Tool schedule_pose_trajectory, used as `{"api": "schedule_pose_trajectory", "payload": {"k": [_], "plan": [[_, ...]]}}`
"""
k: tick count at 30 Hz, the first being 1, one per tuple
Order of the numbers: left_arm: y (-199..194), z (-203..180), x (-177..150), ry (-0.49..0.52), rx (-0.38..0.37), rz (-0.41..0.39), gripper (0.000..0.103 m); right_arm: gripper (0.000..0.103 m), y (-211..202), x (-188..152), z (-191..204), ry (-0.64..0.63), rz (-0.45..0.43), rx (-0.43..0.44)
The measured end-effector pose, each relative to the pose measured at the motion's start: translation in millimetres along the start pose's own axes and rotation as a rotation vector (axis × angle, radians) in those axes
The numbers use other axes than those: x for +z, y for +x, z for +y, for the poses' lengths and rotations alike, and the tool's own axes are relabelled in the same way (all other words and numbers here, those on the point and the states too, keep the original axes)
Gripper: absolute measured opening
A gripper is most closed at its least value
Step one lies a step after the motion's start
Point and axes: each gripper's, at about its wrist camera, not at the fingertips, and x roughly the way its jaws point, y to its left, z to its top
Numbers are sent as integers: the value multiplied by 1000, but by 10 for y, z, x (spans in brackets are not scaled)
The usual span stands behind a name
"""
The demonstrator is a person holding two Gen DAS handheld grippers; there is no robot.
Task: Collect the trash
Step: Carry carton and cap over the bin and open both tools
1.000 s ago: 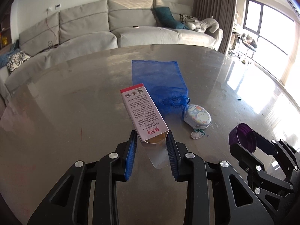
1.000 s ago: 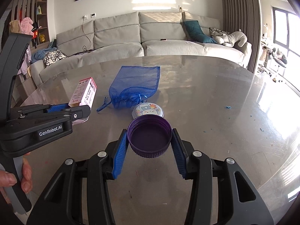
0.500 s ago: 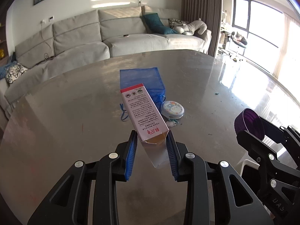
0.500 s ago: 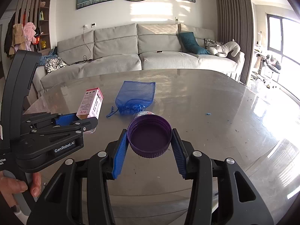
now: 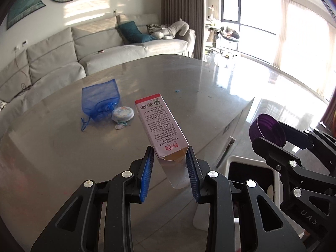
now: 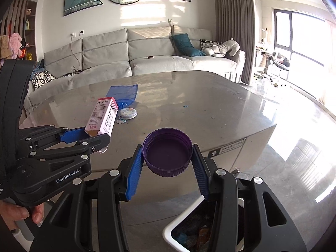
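left claw grips carton, right claw grips cap; only right view shows bin's litter.

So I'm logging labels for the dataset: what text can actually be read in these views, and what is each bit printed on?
"GenRobot.AI": white lettering on the body of the left tongs, seen from the right wrist.
"UAS": embossed on the right tongs, seen from the left wrist; possibly part of a longer word.
Carton: red Chinese characters and dense small print, too small to read.
Table: sticker on its side, blurred.
Round tin: cartoon only.
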Motion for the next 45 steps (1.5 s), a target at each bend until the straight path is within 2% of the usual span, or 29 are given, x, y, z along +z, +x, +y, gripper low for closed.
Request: {"api": "schedule_pose_trajectory", "payload": {"k": [9, 13, 19, 27, 30, 31, 32, 33, 34, 37, 45], "plan": [[149, -878, -337, 101, -152, 77, 32, 47, -268, -534, -502, 68, 58, -124], [250, -1121, -415, 153, -172, 115, 32, 47, -268, -755, -699, 101, 87, -164], [437, -1377, -616, 199, -188, 184, 32, 47, -151, -963, -896, 142, 122, -163], [781, -1627, -816, 257, -199, 293, 32, 47, 274, -1142, -1057, 116, 236, -153], [872, -1664, -859, 260, -232, 322, 33, 48, 362, -1182, -1096, 118, 260, -147], [910, -1684, -868, 271, -240, 335, 46, 50, 390, -1190, -1109, 118, 265, -153], [937, -1716, -879, 287, -221, 346, 83, 71, 407, -1201, -1113, 117, 264, -162], [954, -1752, -890, 309, -184, 343, 99, 84, 414, -1209, -1152, 129, 266, -180], [934, -1790, -911, 340, -161, 312, 98, 99, 426, -1211, -1187, 139, 272, -191], [925, -1869, -938, 405, -125, 284, 98, 99, 442, -1229, -1276, 140, 288, -208], [973, -1679, -846, 343, -119, 278, 98, 99, 354, -1130, -1333, 168, 237, -227]]}}
